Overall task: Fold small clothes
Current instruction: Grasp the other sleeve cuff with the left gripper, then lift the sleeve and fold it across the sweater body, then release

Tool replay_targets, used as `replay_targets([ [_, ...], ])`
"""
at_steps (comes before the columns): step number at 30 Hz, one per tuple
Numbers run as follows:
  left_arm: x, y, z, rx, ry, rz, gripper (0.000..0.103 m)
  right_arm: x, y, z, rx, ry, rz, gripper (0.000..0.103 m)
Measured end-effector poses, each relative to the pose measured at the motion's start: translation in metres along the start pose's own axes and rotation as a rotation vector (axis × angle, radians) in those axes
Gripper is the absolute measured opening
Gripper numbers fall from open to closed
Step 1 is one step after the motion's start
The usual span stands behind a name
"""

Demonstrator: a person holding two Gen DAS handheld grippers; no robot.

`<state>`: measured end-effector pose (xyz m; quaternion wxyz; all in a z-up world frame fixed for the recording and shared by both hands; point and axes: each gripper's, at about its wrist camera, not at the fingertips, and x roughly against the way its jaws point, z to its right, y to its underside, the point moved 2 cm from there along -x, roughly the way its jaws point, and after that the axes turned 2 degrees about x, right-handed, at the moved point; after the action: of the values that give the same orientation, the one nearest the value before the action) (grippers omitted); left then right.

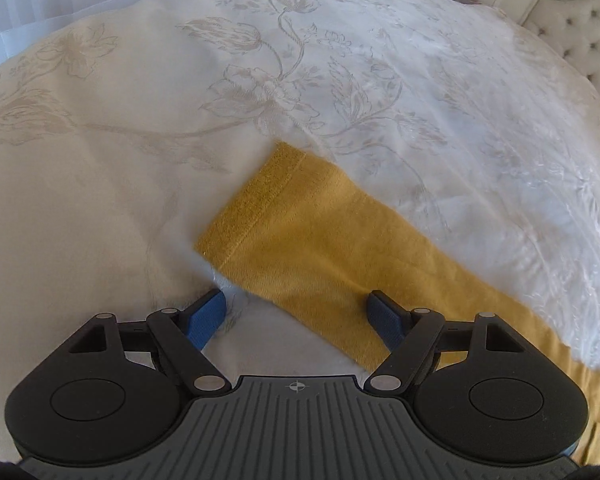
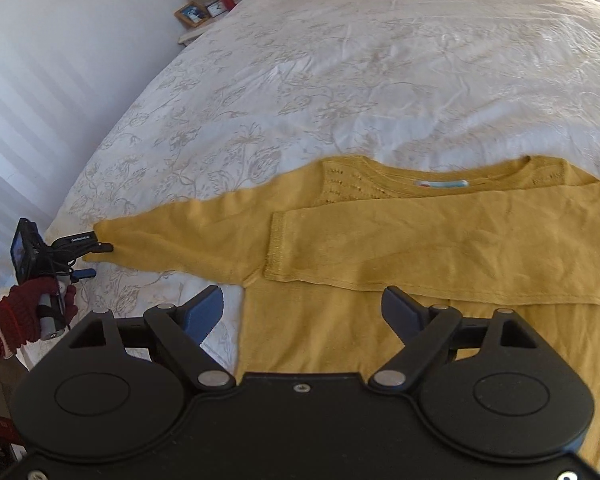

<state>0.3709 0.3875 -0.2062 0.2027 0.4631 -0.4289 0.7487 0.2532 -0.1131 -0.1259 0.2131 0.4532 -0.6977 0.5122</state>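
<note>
A mustard yellow sweater point(image 2: 340, 336) lies flat on the bed, neck away from me. Its right sleeve point(image 2: 460, 248) is folded across the chest. Its left sleeve point(image 2: 172, 240) stretches out to the left, and its cuff point(image 1: 256, 200) fills the left wrist view. My left gripper point(image 1: 298, 308) is open just over the sleeve near the cuff; it also shows in the right wrist view point(image 2: 94, 258), at the cuff end. My right gripper point(image 2: 304, 306) is open and empty above the sweater's body at its left side seam.
The bed has a white bedspread point(image 2: 340, 80) with a pale floral pattern. A tufted headboard point(image 1: 572, 28) is at the far right. A nightstand point(image 2: 204, 12) with a picture frame, clock and red bottle stands beyond the bed. The bed's left edge point(image 2: 52, 216) is close to the cuff.
</note>
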Motion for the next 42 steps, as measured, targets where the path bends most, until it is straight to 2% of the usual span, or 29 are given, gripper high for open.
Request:
replay_targets([
  [8, -0.010, -0.007, -0.006, 0.050, 0.043, 0.039, 0.077, -0.024, -0.012, -0.017, 0.061, -0.019, -0.060, 0.088],
  [10, -0.007, -0.007, -0.008, 0.051, 0.050, 0.048, 0.070, -0.026, -0.012, -0.016, 0.062, -0.017, -0.067, 0.088],
  [11, -0.003, -0.006, -0.010, 0.052, 0.052, 0.063, 0.046, -0.025, -0.012, -0.015, 0.061, -0.016, -0.069, 0.088],
  [12, -0.001, -0.006, -0.012, 0.057, 0.057, 0.067, 0.015, -0.025, -0.010, -0.014, 0.057, -0.014, -0.069, 0.088],
  [13, 0.001, -0.007, -0.014, 0.075, 0.077, 0.061, 0.007, -0.023, -0.009, -0.013, 0.051, -0.014, -0.069, 0.088],
  [15, 0.013, -0.008, -0.013, 0.096, 0.111, 0.086, 0.007, -0.020, -0.006, -0.009, 0.040, -0.013, -0.069, 0.088],
  [19, 0.053, -0.009, 0.016, 0.002, 0.151, 0.161, 0.007, -0.012, 0.005, 0.000, 0.019, -0.009, -0.064, 0.087],
  [24, 0.115, 0.000, 0.080, -0.147, 0.271, 0.251, 0.007, -0.001, 0.019, 0.014, -0.016, -0.026, -0.049, 0.088],
  [28, 0.159, 0.021, 0.142, -0.243, 0.387, 0.300, 0.007, 0.009, 0.031, 0.026, -0.026, -0.048, -0.038, 0.088],
  [35, 0.198, 0.086, 0.250, -0.307, 0.564, 0.273, 0.007, 0.040, 0.053, 0.066, -0.052, -0.063, -0.007, 0.088],
  [40, 0.192, 0.146, 0.320, -0.353, 0.650, 0.176, 0.007, 0.068, 0.066, 0.107, -0.115, -0.046, 0.027, 0.088],
  [42, 0.184, 0.173, 0.351, -0.400, 0.661, 0.141, 0.007, 0.077, 0.070, 0.124, -0.138, -0.035, 0.037, 0.088],
])
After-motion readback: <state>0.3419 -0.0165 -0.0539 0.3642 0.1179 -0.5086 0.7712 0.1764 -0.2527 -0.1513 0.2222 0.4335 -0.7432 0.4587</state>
